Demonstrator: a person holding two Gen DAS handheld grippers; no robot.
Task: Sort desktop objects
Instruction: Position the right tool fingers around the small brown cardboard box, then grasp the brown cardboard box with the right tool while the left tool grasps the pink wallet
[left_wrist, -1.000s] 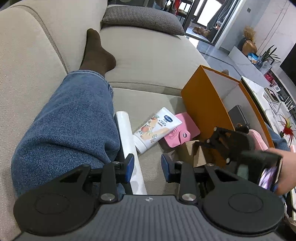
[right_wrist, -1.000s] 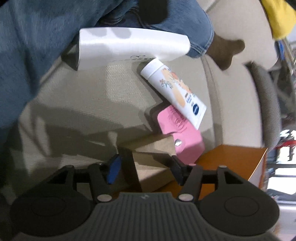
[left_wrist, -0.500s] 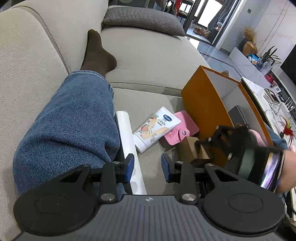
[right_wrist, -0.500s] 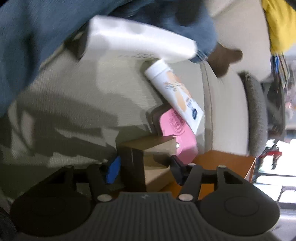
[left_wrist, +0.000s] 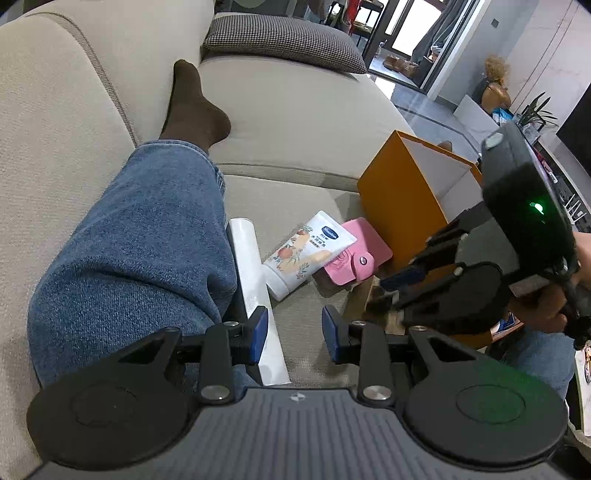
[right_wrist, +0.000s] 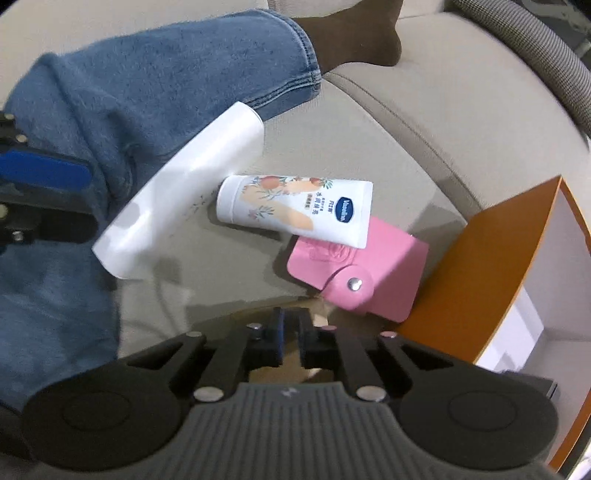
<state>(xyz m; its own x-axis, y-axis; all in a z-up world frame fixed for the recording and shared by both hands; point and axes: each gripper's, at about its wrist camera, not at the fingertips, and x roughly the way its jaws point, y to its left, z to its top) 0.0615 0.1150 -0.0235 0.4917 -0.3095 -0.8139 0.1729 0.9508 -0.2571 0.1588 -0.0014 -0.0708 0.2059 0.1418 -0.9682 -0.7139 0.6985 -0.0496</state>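
Note:
On the beige sofa seat lie a white roll (left_wrist: 251, 280), a lotion tube (left_wrist: 306, 251) and a pink snap card holder (left_wrist: 360, 251), beside an open orange box (left_wrist: 399, 206). My left gripper (left_wrist: 293, 334) hovers open over the seat with nothing between its pads; the roll runs behind its left finger. My right gripper (right_wrist: 291, 332) points steeply down by the orange box (right_wrist: 491, 266). Its jaws are closing to a narrow gap on a thin edge of a brown cardboard box (left_wrist: 369, 299), which is mostly hidden under it.
A person's leg in jeans (left_wrist: 140, 240) with a dark sock lies along the seat, touching the roll. A checked cushion (left_wrist: 280, 40) sits at the far end. A hand (left_wrist: 535, 306) holds the right gripper. The sofa edge and floor are to the right.
The right gripper rose, rolled and swung over the orange box's side. Its jaws went from wide around the cardboard box to a narrow gap. The left gripper stayed still.

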